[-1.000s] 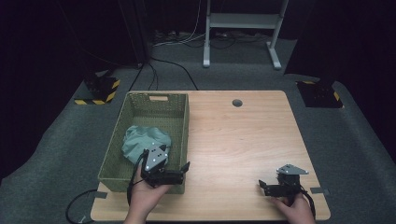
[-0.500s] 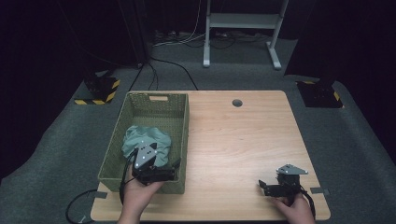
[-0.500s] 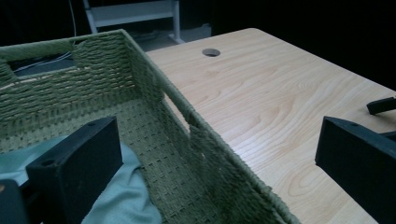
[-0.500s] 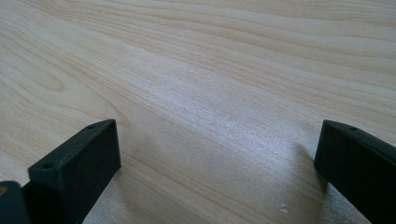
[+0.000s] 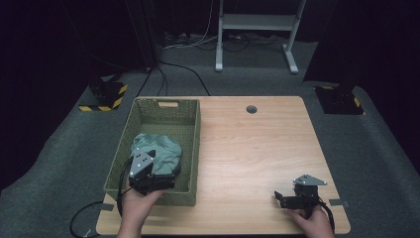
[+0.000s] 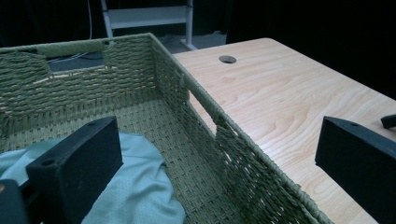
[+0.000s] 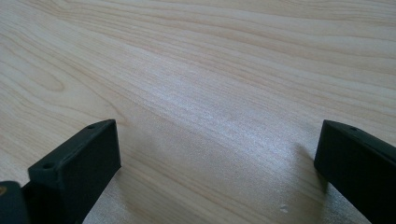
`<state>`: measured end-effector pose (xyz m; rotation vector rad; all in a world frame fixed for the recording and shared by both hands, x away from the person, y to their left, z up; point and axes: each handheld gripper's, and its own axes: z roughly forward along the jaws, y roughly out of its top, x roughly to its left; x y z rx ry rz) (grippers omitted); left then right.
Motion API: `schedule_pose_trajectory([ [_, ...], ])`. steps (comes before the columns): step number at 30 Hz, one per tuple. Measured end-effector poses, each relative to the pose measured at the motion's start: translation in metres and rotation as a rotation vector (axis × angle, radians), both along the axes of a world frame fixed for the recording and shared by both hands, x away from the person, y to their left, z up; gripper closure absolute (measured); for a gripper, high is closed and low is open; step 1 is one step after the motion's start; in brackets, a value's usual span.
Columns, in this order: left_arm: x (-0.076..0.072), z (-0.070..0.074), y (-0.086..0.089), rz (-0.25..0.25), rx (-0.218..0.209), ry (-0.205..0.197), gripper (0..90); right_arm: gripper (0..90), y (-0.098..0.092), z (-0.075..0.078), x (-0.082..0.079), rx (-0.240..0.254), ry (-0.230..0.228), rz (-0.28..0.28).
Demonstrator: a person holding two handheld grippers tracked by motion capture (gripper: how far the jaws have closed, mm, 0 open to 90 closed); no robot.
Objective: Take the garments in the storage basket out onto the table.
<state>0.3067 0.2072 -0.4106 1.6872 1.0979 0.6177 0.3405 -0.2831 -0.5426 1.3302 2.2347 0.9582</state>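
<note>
A green woven basket [image 5: 190,144] stands on the left half of the wooden table [image 5: 257,148]. Inside it lies a crumpled teal cloth [image 5: 163,148]. My left gripper [image 5: 157,174] hovers over the basket's near end, just above the cloth, and it is open. In the left gripper view its jaws [image 6: 218,140] stand wide apart: the cloth [image 6: 135,186] lies under the left one and the basket's right wall [image 6: 205,107] runs between them. My right gripper [image 5: 283,198] rests low at the table's front right, open [image 7: 217,140] over bare wood.
A round cable hole [image 5: 251,109] sits near the table's far edge. Beyond the table are a white metal stand [image 5: 257,22], floor cables [image 5: 183,69] and two yellow-and-black striped blocks [image 5: 106,94]. A cable trails off the table's front left corner [image 5: 86,218].
My left gripper has moved a little left and farther in over the basket, from its right wall to above the cloth. The right gripper has stayed put.
</note>
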Motion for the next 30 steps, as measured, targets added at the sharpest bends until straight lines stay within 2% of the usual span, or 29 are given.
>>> schedule_pose_trajectory([
  [13, 0.0, 0.0, 0.011, 0.03, -0.012, 0.004, 0.7, 0.0, 0.0, 0.0, 0.0, 0.006, 0.002, -0.001],
  [30, 0.002, -0.005, 0.014, 0.053, -0.017, 0.011, 0.7, 0.0, -0.001, 0.0, 0.0, 0.008, 0.002, 0.0],
])
